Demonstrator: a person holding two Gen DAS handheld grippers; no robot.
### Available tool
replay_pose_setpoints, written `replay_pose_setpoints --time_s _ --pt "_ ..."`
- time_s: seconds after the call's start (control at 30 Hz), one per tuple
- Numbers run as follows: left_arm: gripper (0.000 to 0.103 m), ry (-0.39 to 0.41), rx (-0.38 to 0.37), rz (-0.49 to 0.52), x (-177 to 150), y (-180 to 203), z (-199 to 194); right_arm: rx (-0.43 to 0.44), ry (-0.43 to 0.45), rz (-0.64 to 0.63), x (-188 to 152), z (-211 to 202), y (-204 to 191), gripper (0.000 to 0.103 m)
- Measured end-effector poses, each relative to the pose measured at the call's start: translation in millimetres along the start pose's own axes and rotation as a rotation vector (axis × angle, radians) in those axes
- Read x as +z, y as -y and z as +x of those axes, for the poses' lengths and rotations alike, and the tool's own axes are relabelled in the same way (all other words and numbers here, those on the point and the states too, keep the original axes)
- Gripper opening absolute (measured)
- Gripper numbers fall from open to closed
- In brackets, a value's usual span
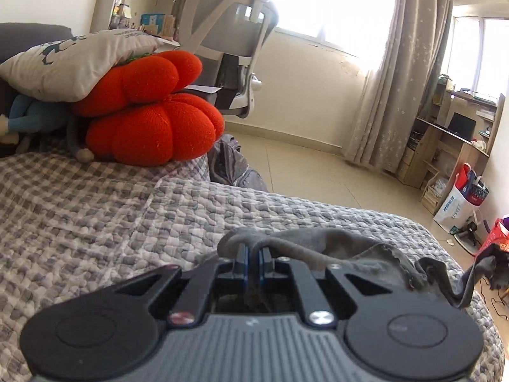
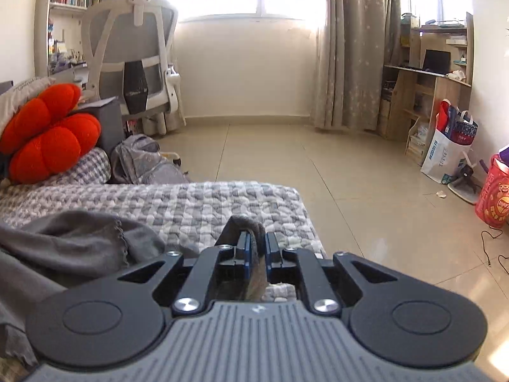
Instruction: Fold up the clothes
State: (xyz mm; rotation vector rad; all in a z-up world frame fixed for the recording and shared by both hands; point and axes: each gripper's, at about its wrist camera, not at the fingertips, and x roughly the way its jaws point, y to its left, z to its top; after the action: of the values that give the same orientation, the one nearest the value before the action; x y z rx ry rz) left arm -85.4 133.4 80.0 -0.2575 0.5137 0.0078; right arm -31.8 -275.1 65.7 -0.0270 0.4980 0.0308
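A dark grey garment (image 1: 321, 246) lies bunched on the checked grey bedspread (image 1: 95, 207). My left gripper (image 1: 253, 250) is shut on a fold of its edge, and the cloth runs off to the right past the fingers. In the right wrist view my right gripper (image 2: 257, 242) is shut on another part of the grey garment (image 2: 79, 238); a strip of cloth passes between its blue pads. The rest of the garment piles up to the left of that gripper. The right gripper sits close to the bedspread's (image 2: 191, 203) far corner.
Two red pumpkin-shaped cushions (image 1: 152, 108) and a pale pillow (image 1: 73, 60) sit at the head of the bed. A white office chair (image 2: 133, 51) and a grey backpack (image 2: 143, 162) stand beyond the bed edge. Tiled floor (image 2: 350, 175), curtains, a wooden desk and shopping bags (image 2: 445, 149) lie to the right.
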Motion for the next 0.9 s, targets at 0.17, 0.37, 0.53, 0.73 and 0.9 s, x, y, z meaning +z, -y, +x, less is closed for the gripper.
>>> replay_pose_setpoints --time_s 0.17,0.37,0.53,0.73,0.9 --pt "0.007 -0.046 -0.016 -0.093 -12.7 -24.2 -3.9 0.018 -0.013 -0.068 -31.2 -2.2 -11.8 0.045" --pt "0.007 -0.016 -0.049 -0.088 -15.6 -18.2 -16.9 0.121 0.054 -0.178 -34.0 -31.1 -49.3 0.063" --pt "0.007 0.019 -0.066 -0.080 -2.6 -8.8 -25.5 0.368 0.017 -0.247 -40.4 -45.6 -86.8 0.064" --pt "0.007 0.062 -0.080 -0.060 18.0 -2.3 -32.0 0.585 -0.085 -0.397 -64.0 -35.5 -124.2 0.066" --pt "0.007 0.128 -0.059 -0.118 28.9 -10.0 -45.9 0.567 -0.120 -0.393 -64.8 -27.9 -137.1 0.011"
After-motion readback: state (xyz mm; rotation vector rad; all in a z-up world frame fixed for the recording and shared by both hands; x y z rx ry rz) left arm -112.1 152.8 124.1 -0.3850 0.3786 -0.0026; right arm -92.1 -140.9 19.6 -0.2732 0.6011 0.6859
